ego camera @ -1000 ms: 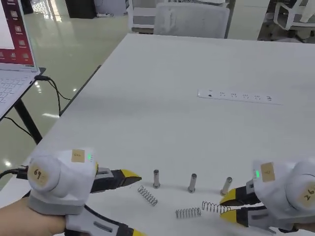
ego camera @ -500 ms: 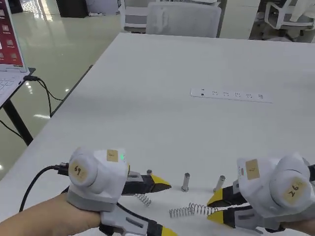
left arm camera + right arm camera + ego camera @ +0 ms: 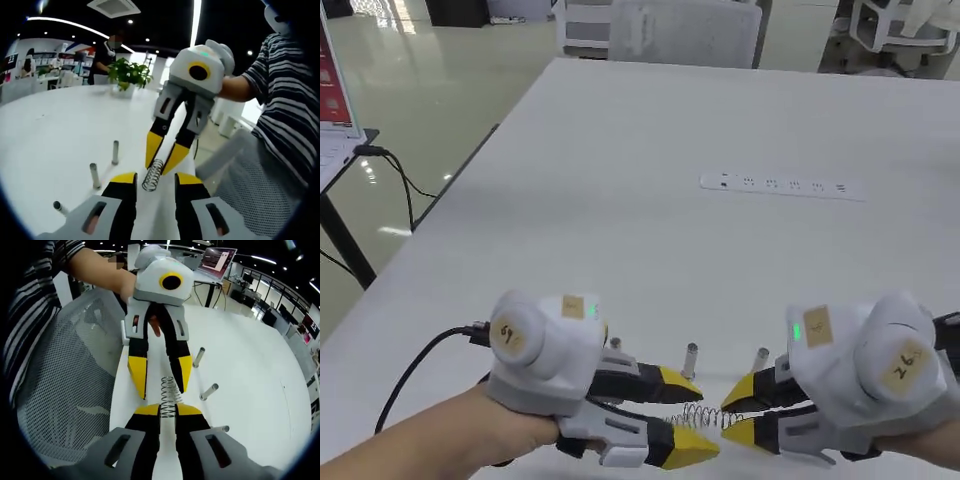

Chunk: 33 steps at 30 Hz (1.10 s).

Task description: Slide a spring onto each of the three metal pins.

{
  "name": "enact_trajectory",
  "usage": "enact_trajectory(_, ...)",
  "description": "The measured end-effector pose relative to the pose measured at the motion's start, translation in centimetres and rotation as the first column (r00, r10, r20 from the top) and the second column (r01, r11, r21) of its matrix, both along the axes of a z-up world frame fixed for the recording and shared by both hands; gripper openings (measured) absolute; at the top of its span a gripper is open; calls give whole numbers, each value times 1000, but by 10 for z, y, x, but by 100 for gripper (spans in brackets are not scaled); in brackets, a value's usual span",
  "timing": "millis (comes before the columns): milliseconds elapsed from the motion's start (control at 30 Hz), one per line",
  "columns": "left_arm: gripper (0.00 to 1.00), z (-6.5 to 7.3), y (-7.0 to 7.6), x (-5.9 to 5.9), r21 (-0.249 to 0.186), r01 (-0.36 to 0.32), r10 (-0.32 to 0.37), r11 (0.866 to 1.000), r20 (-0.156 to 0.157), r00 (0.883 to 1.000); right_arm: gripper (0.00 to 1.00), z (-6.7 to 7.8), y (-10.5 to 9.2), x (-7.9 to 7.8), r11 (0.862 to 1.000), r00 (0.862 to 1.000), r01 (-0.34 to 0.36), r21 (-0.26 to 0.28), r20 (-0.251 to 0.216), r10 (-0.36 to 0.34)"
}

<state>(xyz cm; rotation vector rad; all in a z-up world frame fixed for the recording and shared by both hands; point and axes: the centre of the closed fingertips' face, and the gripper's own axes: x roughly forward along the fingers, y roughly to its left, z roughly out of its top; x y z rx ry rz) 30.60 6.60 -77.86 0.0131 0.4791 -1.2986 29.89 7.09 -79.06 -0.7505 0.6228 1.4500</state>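
Observation:
Three short metal pins stand upright near the table's front edge: one [image 3: 614, 343], a second [image 3: 690, 358] and a third [image 3: 761, 360]. A spring [image 3: 708, 413] lies level between the two grippers. My right gripper [image 3: 734, 412] is shut on one end of it; in the right gripper view the spring [image 3: 169, 395] runs out from between my own jaws [image 3: 169, 411]. My left gripper [image 3: 688, 414] is open, its yellow tips either side of the spring's other end [image 3: 152, 176]. The pins [image 3: 115, 152] stand just beyond the spring.
A white power strip [image 3: 782, 185] lies farther back on the white table [image 3: 620, 200]. A black cable [image 3: 420, 370] trails from the left gripper past the table's left edge. A mesh chair [image 3: 65, 385] sits at the near side, another chair [image 3: 685, 30] at the far end.
The left gripper has swung right, in front of the pins, until its tips flank the spring. The right gripper has closed on the spring. The camera has shifted too.

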Motion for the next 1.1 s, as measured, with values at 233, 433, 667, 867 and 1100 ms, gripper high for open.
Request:
enact_trajectory(233,13,0,-3,-1,-7,12,-12,1000,7,1000,8,5,-2,0,1000,1000,-3,7,0,3)
enact_trajectory(433,6,-1,-4,0,-12,11,-11,1000,14,1000,8,4,-3,-2,1000,1000,-16,1,0,16)
enact_trajectory(667,3,0,-6,-4,-22,35,-34,999,23,999,8,4,-6,-4,1000,1000,-19,3,0,19)
enact_trajectory(867,2,2,-7,-8,-28,57,-57,998,15,998,10,1,-9,-7,1000,1000,-24,16,7,23)
enact_trajectory(1100,2,1,-7,-12,-27,74,-74,997,14,997,12,-6,-19,-10,1000,1000,-14,20,7,14)
